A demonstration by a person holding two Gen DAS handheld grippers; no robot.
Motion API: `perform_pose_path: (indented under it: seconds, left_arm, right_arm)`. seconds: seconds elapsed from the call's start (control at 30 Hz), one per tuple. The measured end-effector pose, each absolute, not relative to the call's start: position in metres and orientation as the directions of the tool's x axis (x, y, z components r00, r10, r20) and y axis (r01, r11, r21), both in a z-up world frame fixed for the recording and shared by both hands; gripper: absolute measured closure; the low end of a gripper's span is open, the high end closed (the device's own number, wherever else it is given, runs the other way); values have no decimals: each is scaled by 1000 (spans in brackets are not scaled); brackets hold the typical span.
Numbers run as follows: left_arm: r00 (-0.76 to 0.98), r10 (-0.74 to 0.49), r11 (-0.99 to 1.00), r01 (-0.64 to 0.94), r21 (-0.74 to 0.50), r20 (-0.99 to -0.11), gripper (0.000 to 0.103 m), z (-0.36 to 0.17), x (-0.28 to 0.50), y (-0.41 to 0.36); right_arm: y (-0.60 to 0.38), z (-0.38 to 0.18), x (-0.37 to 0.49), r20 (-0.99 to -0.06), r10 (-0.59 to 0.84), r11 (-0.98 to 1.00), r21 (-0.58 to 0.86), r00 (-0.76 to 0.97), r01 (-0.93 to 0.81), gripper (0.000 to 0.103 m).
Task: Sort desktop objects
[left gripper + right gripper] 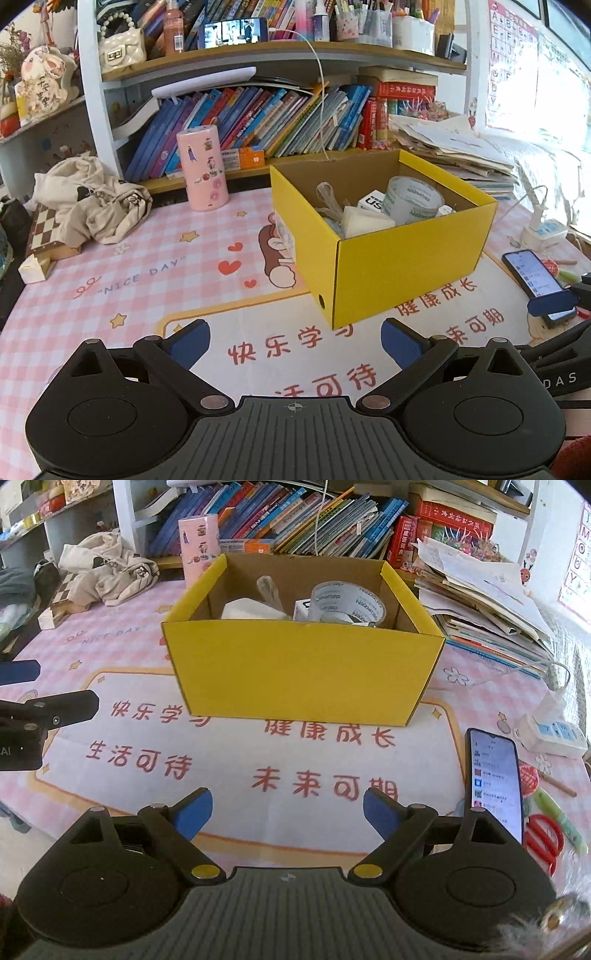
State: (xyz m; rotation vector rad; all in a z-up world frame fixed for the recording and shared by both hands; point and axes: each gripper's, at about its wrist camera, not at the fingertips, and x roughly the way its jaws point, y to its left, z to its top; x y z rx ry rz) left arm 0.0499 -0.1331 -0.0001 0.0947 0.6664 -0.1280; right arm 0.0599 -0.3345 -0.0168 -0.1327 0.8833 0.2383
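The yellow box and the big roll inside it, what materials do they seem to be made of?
The yellow box looks like corrugated cardboard: matte yellow outside, plain brown inside, with folded flaps and creased corners. The roll appears to be clear plastic packing tape: glossy and see-through, with printed lettering around it. Whether its core is card or plastic cannot be told.

Black claw bodies; blue ribbed pads.

Left gripper tilted downward, blue-padded jaws spread wide, nothing between them, right gripper angled more steeply down, jaws likewise wide apart and empty
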Motion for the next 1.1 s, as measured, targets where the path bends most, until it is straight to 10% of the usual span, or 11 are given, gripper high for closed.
perform_pose_path:
  seconds: [1.1]
  left_arm:
    - [778,-92,989,142,31,-621,2,2,25,-53]
  right_arm:
    - [-252,-15,38,-772,160,954,-39,615,-297,10]
